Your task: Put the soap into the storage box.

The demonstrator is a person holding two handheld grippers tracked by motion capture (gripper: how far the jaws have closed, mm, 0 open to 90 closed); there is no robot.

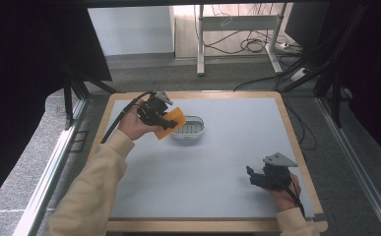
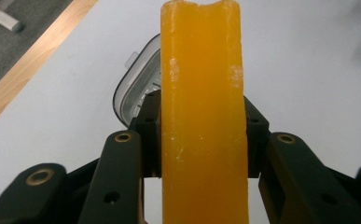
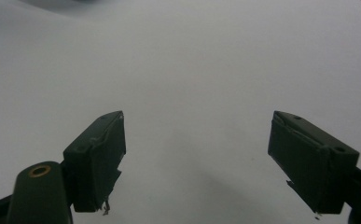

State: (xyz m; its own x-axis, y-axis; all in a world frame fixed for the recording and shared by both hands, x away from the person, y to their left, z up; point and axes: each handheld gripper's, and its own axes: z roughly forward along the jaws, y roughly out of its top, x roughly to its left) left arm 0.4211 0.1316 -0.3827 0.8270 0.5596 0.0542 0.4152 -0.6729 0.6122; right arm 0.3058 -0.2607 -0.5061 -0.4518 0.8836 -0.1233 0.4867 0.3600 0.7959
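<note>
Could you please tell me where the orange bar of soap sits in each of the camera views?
High view: orange soap bar at upper left, in the left gripper, beside the soap dish.
Left gripper view: centre, upright between the jaws.
Right gripper view: not in it.
Shared landmark: the soap dish.

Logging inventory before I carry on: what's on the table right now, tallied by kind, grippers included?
Orange bar, clamped in the left gripper: 1
Clear tray with a grid inside, on the table: 1
Grippers, left and the right gripper, its jaws open and holding nothing: 2
Total: 4
</note>
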